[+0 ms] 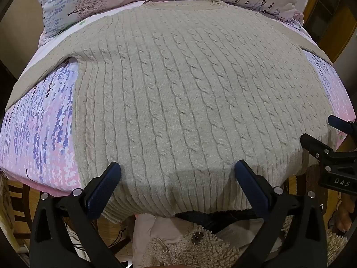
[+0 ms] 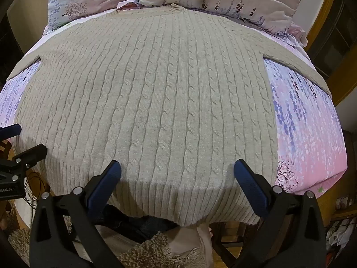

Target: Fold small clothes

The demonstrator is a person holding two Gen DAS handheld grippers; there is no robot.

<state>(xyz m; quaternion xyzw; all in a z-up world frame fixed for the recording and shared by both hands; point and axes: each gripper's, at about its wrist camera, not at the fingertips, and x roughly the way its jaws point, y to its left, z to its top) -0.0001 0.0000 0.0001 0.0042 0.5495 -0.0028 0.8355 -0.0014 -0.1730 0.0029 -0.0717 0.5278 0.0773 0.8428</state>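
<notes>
Evidently sweater (image 1: 189, 102) hem lies between spread jaws (seemingly untouched).

The left gripper (image 1: 177, 169) and right gripper (image 2: 177, 168) look alike: black plastic arms with triangular cut-outs, silver round screws at the joints, and blue textured pads (image 2: 104, 184) lining the fingers. One body carries white lettering.

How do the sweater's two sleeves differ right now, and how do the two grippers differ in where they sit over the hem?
The left sleeve shows long and runs down toward the bed's near-left edge; the right sleeve shows as a narrower strip angling off to the right. The left gripper sits over the hem's left half, the right gripper over its right half. Both grippers are open and hold nothing; both sleeves lie spread flat.
</notes>
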